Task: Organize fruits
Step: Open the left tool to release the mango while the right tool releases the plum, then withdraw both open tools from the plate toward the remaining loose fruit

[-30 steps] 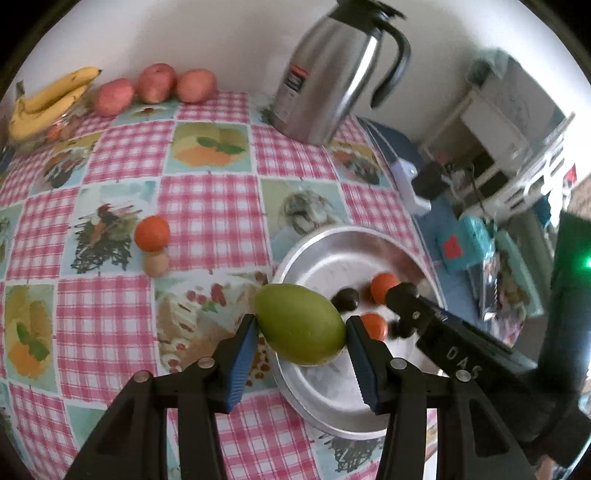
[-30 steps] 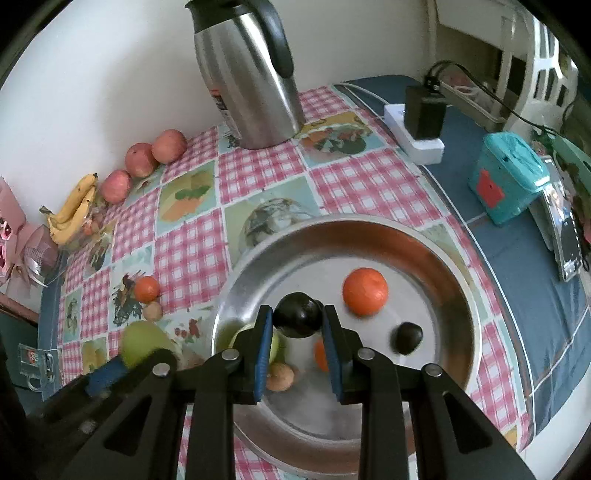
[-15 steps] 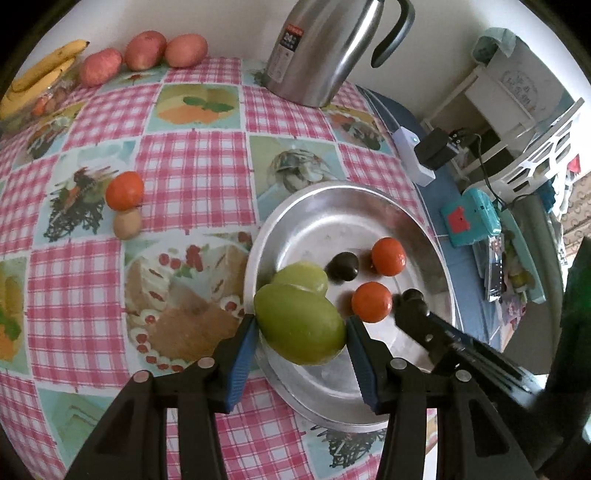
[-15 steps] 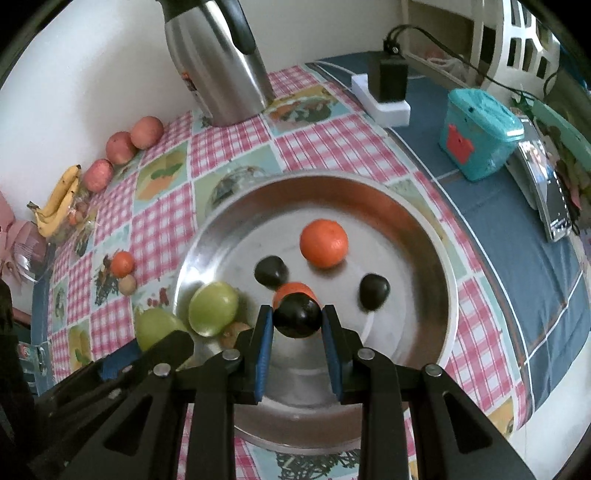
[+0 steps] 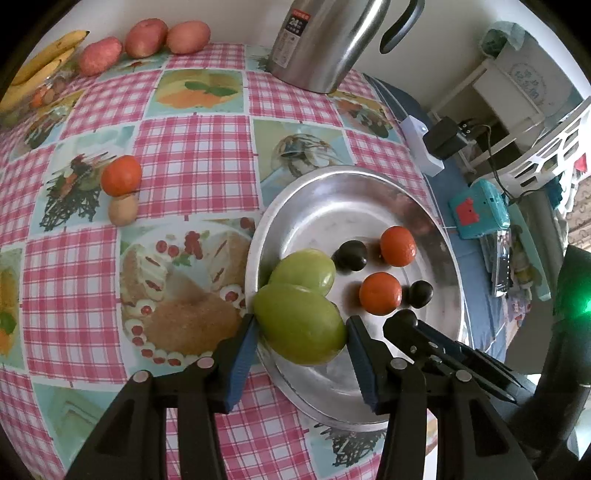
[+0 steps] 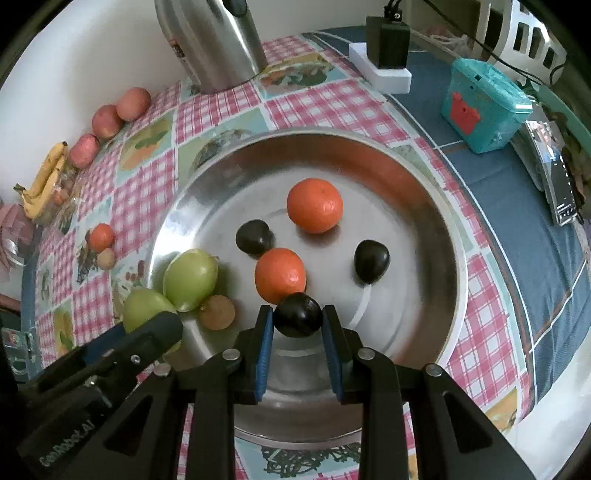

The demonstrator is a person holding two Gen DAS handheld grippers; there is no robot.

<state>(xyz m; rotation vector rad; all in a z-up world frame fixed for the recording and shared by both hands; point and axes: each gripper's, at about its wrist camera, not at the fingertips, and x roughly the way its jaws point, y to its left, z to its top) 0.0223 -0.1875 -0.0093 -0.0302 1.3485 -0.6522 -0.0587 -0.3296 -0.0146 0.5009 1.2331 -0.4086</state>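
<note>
My left gripper (image 5: 301,326) is shut on a large green mango (image 5: 299,325), held over the near-left rim of a round steel tray (image 5: 321,199). My right gripper (image 6: 297,321) is shut on a small dark plum (image 6: 297,314), low over the tray's (image 6: 424,229) front part. In the tray lie another green mango (image 6: 190,278), two oranges (image 6: 314,205) (image 6: 280,275), two dark plums (image 6: 254,237) (image 6: 371,261) and a small brown fruit (image 6: 218,312). An orange (image 5: 121,175) and a small tan fruit (image 5: 123,210) sit on the cloth to the left.
A steel thermos jug (image 5: 325,40) stands at the back. Three red apples (image 5: 142,33) and bananas (image 5: 40,70) line the far left wall. A white power strip with a black adapter (image 6: 386,62) and a teal box (image 6: 482,103) lie on the blue cloth at right.
Both grippers have sunk toward the tray with their fruits still held. The view now looks more steeply down, and the tray's fruits show larger.
</note>
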